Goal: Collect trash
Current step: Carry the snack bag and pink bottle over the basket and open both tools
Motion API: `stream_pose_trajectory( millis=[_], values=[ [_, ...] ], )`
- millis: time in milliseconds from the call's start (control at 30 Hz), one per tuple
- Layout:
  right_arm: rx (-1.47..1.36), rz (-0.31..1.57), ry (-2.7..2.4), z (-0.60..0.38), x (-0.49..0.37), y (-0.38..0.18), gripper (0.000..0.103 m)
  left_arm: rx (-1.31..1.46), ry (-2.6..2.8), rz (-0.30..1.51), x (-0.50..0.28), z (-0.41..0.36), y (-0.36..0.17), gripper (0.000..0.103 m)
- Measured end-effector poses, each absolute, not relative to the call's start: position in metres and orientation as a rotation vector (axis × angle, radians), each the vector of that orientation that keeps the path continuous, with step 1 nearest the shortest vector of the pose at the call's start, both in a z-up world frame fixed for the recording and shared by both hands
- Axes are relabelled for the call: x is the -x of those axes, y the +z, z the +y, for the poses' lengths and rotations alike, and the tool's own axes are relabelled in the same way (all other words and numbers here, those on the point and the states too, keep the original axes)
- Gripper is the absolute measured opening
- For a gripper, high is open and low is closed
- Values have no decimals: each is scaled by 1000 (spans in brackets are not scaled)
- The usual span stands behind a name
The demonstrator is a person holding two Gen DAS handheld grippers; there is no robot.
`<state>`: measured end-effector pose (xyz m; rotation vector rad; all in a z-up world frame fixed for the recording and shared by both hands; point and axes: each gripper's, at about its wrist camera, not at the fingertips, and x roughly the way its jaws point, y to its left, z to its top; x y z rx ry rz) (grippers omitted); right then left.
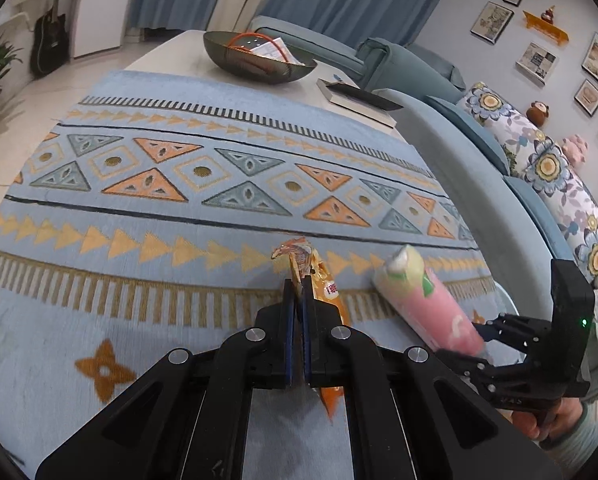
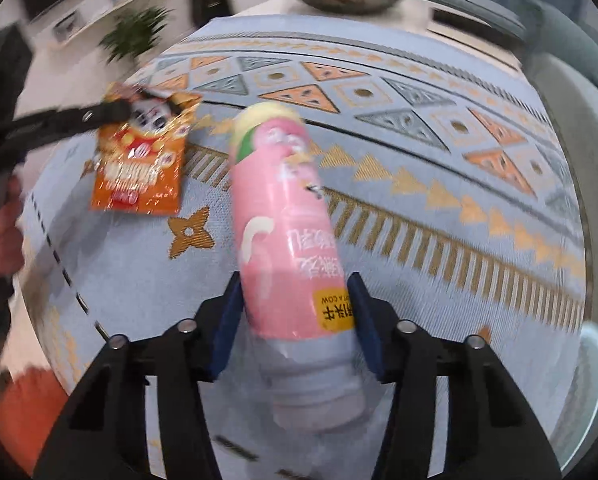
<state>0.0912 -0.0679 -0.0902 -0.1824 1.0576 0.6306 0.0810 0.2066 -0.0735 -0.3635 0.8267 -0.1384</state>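
On the left, the left gripper (image 1: 297, 280) is pinching the crinkly orange foil snack wrapper (image 1: 326, 286), its blue pads (image 1: 287, 320) pressed together on the wrapper's top edge, the packet dangling clear above the pale blue patterned rug (image 1: 139, 208). From the right wrist view the same wrapper (image 2: 139, 160) is hanging at the near left, with the person's hand (image 2: 3, 232) gripping the handle behind it.

Moving right, the right gripper (image 2: 297, 304) is clamping the pink plastic drink bottle (image 2: 285, 216) near its clear neck end, the bottle pointing away over the rug; the pads look to be touching its sides, and it seems lifted, though blur is making that hard to confirm.

So both pieces look picked up, and the carry to a bin is what is coming; no bin is showing in either view.

Farther right, the grey-blue sofa (image 1: 479, 152) edge is running close beside the right hand, so swinging that way is looking tight. At the far end, the white low table (image 1: 179, 48) with its dark mesh bowl (image 1: 259, 60) is closing off the rug. The left side over bare floor is offering the open room.
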Motion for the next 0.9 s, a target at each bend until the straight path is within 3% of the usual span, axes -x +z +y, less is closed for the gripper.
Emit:
stream_pose_trajectory(
  millis=[167, 333, 733, 867, 900],
  values=[
    [63, 1079, 531, -95, -72, -85, 46, 348, -165, 798, -67, 198, -60, 1],
    [-128, 1222, 569, -122, -71, -98, 46, 392, -188, 803, -64, 194, -60, 1],
    [-100, 1196, 555, -100, -85, -96, 54, 396, -232, 825, -66, 183, -66, 1],
    [-105, 1181, 553, -98, -86, -96, 53, 383, -246, 824, -65, 175, -62, 1],
    [-98, 1174, 553, -97, -85, -95, 49, 377, -251, 822, -65, 173, -60, 1]
  ],
)
